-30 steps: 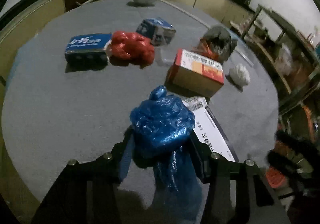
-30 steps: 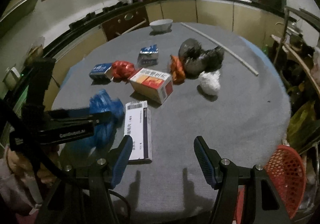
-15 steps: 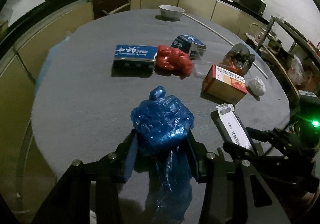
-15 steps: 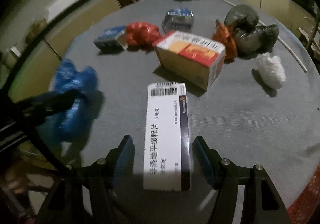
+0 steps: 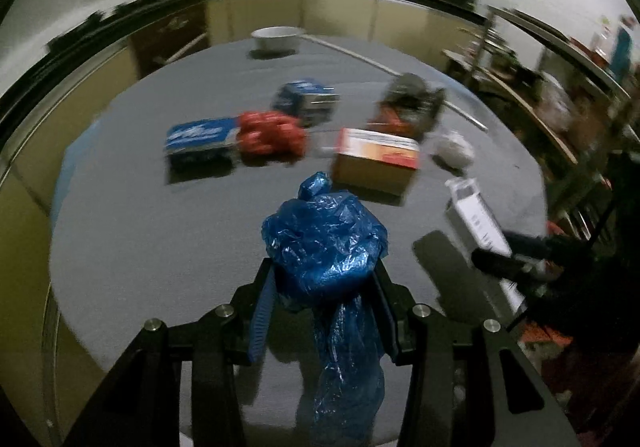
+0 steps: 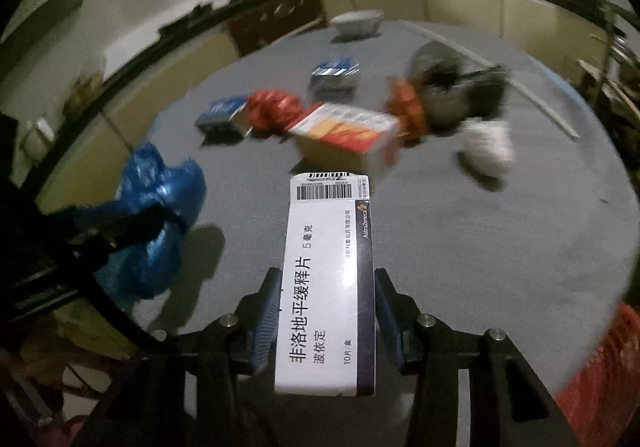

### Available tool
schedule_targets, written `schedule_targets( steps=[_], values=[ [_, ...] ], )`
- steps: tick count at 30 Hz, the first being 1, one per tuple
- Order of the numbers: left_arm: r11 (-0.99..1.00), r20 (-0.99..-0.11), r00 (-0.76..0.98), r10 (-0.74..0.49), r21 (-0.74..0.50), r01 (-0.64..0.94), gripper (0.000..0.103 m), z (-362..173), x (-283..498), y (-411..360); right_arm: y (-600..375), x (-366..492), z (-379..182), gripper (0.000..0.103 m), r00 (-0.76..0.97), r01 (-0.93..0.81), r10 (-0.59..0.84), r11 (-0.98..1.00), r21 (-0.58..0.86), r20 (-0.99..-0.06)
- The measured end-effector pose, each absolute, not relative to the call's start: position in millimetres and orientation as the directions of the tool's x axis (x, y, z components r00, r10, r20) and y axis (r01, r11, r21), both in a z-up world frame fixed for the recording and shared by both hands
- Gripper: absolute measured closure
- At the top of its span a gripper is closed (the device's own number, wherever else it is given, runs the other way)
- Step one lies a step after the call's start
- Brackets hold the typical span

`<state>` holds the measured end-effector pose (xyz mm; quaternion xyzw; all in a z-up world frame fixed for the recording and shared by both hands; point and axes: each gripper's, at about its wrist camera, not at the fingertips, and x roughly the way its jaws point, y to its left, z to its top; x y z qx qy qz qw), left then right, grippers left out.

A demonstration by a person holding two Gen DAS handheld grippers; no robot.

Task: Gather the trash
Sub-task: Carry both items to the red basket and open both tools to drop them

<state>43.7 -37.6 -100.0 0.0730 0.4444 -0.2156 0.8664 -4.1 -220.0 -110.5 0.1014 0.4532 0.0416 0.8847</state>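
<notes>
Here, a crumpled blue plastic bag (image 5: 325, 243) is clamped between the jaws of the left gripper (image 5: 325, 301), its tail hanging below them, above the grey round table (image 5: 140, 215). A white medicine box (image 6: 328, 283) is pinched lengthwise by the right gripper (image 6: 326, 313), whose jaws have just been closing onto its long sides. Farther off, an orange-and-white carton (image 6: 344, 129), a red bag (image 6: 274, 109) and blue boxes (image 5: 198, 137) are left lying on the table; beyond them a bowl (image 5: 276, 39) is seen.

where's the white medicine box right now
In the right wrist view the white medicine box sits between the right gripper jaws, lifted above the grey table, just in front of the orange and white carton.
</notes>
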Motion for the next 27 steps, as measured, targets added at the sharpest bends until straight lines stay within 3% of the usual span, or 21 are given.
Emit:
schedule_targets(
  steps=[14, 22, 27],
  values=[
    [0.544, -0.813, 0.243, -0.529, -0.105, 0.832, 0.056, -87, -2, -234, -415, -161, -83, 0.055, 0.659, 0.496, -0.103, 0.804, 0.328, -0.745],
    [0.378, -0.811, 0.113, -0.574, -0.14, 0.915, 0.053, -83, -44, -322, -462, -218, -77, 0.053, 0.678, 0.592, -0.146, 0.69, 0.417, -0.721],
    [0.382, -0.821, 0.113, -0.56, -0.135, 0.914, 0.038, -88, -48, -339, -476, -230, -77, 0.047, 0.709, 0.592, -0.13, 0.644, 0.485, -0.693]
  ],
)
